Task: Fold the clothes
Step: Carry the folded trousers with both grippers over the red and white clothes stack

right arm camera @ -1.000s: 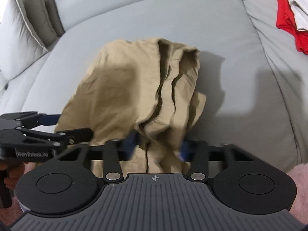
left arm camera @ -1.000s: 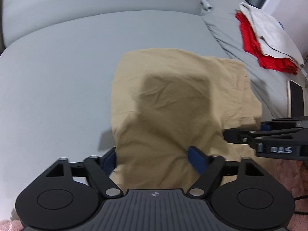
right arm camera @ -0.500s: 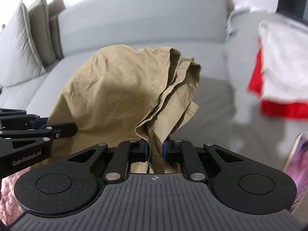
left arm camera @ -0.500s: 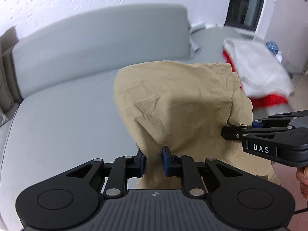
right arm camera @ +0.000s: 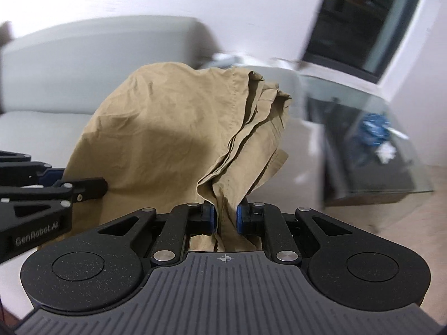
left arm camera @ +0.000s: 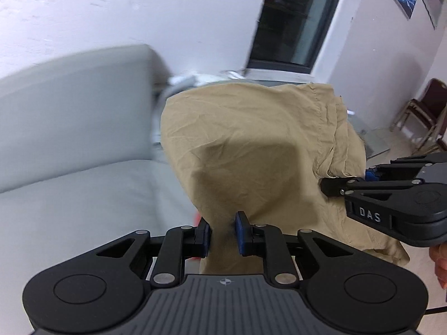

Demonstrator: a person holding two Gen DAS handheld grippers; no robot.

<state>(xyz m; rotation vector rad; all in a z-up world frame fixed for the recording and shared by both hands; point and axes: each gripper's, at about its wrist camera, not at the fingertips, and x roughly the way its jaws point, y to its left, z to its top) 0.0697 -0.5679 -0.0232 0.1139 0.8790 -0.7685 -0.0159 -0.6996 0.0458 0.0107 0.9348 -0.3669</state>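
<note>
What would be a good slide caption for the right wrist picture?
Right hand-held gripper pinches a bunched edge of tan garment, lifted before a grey sofa.

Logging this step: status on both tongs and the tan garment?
Left tongs shut on tan garment. Right tongs shut on its bunched edge. Garment held up over grey sofa. Nothing blocking.

Both grippers are matte black plastic with ribbed grey housings, round side discs, silver pivot screws and blue finger pads (left arm camera: 240,233). The left gripper (left arm camera: 222,234) reads "GenRobot.AI" on its side; the right gripper (right arm camera: 225,219) reads "DAS". Bare skin shows at the right hand (left arm camera: 440,262).
</note>
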